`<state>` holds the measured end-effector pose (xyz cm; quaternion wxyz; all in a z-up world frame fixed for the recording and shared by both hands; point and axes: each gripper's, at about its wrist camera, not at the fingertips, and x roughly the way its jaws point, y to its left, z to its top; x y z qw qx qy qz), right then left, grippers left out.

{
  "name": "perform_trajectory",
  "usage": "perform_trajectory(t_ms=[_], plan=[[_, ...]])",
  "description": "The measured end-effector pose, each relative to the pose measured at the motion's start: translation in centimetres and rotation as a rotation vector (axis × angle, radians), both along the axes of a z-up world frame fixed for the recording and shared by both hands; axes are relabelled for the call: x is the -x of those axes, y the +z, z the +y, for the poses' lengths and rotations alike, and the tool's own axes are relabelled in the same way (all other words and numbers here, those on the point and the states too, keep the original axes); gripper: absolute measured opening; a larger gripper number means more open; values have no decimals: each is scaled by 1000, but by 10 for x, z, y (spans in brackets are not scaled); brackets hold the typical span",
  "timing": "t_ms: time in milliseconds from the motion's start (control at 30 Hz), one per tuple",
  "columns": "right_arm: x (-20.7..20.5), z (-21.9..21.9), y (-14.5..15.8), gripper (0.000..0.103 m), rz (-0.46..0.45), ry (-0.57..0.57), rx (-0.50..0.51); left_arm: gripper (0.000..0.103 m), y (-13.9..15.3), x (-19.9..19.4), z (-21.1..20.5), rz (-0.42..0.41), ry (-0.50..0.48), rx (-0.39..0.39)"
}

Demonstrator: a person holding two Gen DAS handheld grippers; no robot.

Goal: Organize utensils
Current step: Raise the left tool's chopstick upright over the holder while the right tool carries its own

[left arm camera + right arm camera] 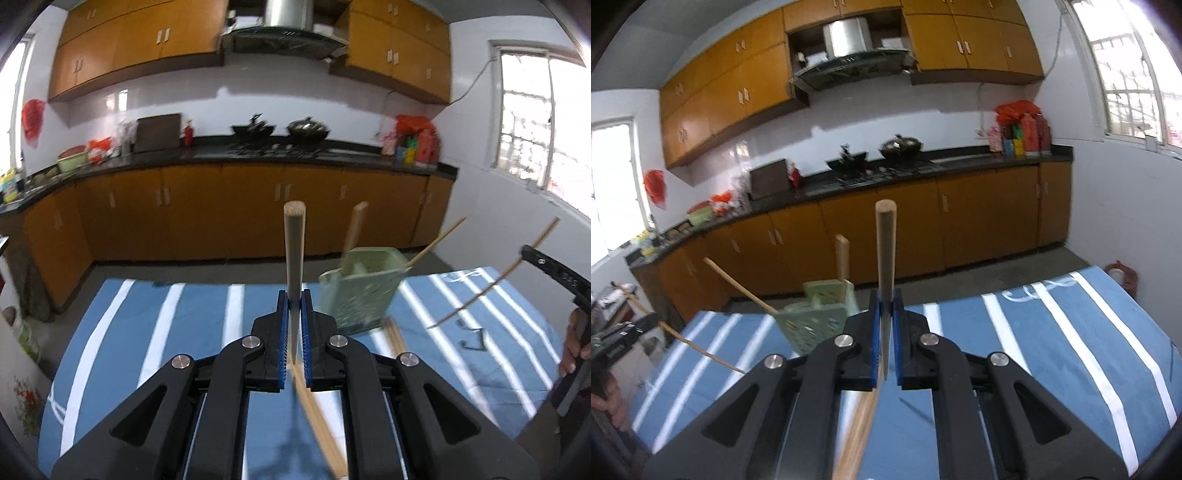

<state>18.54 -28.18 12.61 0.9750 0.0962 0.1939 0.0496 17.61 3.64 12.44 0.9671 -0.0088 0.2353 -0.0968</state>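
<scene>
While both grippers hang above the bench [155, 332] with its blue-and-white striped cloth, the green perforated utensil holder [360, 295] stands near the far edge, already carrying one thick wooden stick and a thin chopstick that leans outward. More chopsticks [397, 338] lie flat on the cloth at the holder's foot. The left gripper [294, 332] has its jaws pressed onto a wooden chopstick [294, 251], which points up and away; the right gripper [885, 332] pinches another chopstick [885, 258] the same way. Both views are blurred. The risk, as I judge it, lies in the long free ends: each stick is gripped partway along, so it may pivot between the pads, miss the holder's opening, strike the leaning chopstick, or tip the light holder over.
</scene>
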Motion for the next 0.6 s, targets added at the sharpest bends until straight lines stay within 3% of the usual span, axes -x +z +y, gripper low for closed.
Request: perform_trajectory(t_ms=[233, 500, 600], plan=[[3, 20, 40, 8, -85, 92, -31, 7, 39, 3, -30, -96, -89, 42], [-23, 49, 64, 8, -162, 100, 4, 7, 68, -24, -56, -211, -55, 62], [-42, 52, 63, 8, -159, 88, 3, 7, 66, -40, -61, -204, -38, 57]])
